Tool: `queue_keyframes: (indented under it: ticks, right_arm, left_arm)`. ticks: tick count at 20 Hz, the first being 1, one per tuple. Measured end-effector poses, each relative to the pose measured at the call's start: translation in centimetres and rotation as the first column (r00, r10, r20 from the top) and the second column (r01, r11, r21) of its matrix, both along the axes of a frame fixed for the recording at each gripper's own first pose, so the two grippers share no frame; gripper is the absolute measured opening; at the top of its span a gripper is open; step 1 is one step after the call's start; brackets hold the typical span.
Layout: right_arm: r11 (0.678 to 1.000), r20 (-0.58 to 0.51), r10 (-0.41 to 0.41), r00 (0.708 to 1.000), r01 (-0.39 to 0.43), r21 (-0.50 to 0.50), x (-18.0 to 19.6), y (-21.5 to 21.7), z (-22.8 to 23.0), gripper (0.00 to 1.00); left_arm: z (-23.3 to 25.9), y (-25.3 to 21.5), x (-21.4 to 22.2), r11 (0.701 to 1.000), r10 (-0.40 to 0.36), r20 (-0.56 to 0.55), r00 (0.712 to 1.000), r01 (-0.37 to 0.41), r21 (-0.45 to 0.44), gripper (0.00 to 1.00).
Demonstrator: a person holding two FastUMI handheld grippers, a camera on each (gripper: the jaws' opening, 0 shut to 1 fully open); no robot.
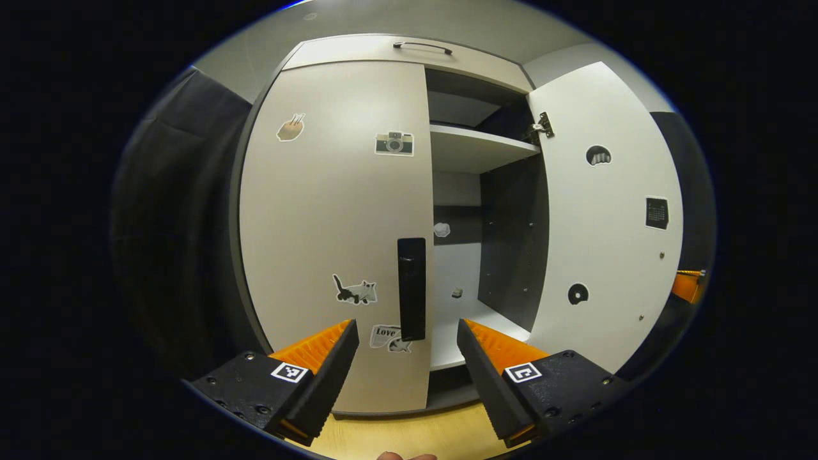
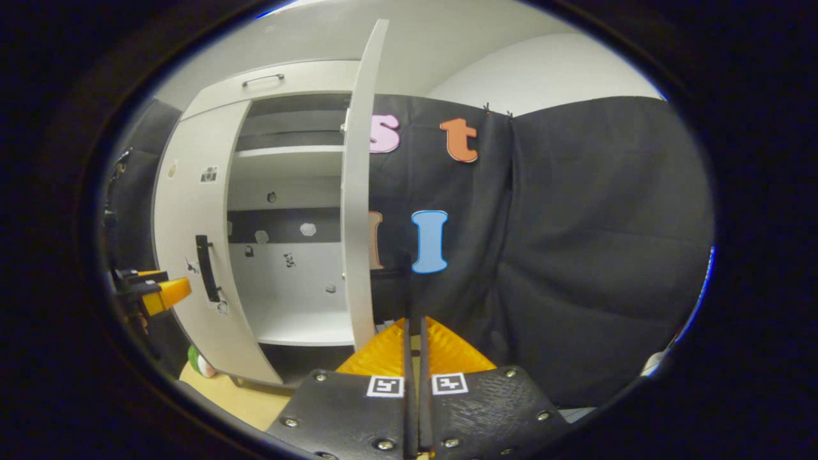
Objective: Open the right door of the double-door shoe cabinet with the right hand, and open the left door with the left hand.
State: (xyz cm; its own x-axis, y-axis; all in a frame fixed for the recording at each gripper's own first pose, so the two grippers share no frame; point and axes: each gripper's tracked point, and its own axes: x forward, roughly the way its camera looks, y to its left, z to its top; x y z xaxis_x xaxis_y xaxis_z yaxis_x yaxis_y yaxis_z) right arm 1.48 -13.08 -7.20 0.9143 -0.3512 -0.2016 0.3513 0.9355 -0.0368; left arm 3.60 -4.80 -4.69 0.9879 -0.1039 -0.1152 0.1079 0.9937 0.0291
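Note:
The white shoe cabinet's left door (image 1: 332, 217) is closed, with stickers on it and a black vertical handle (image 1: 411, 287) at its inner edge. My left gripper (image 1: 402, 332) stands open just in front of that handle, one finger on each side and short of touching it. The right door (image 1: 607, 217) is swung wide open, baring white shelves (image 1: 476, 150). In the right gripper view the right door (image 2: 356, 211) shows edge-on and the left door's handle (image 2: 206, 268) is farther left. My right gripper (image 2: 414, 329) is shut on nothing, just right of the open door's lower edge.
A drawer with a dark bar handle (image 1: 422, 46) tops the cabinet. Black cloth wall (image 2: 575, 243) hangs to the right of the cabinet and also to its left (image 1: 172, 223). Light wooden floor (image 1: 396, 434) lies below. The left gripper (image 2: 156, 287) appears at the left edge of the right gripper view.

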Motion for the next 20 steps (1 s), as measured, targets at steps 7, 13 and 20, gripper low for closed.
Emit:
queue_keyframes:
  ticks: [7, 13, 20]
  right_arm:
    - [0.994, -0.011, -0.105, 0.994, 0.105, 0.004, -3.3, -3.8, -0.3, 0.02]
    - [0.98, -0.003, -0.199, 0.98, 0.199, -0.001, -7.0, -6.6, 0.0, 0.03]
    - [0.969, 0.007, -0.245, 0.97, 0.245, 0.016, -9.4, -8.2, 0.2, 0.05]
  left_arm:
    - [0.3, -0.3, 3.8, 0.999, 0.03, 0.018, 0.999, -0.03, 0.022, 0.96]
    - [0.1, -0.4, 6.0, 0.998, 0.059, 0.024, 0.998, -0.06, 0.03, 0.93]
    - [-0.6, -0.6, 8.0, 0.996, 0.077, 0.015, 0.997, -0.078, 0.041, 0.81]
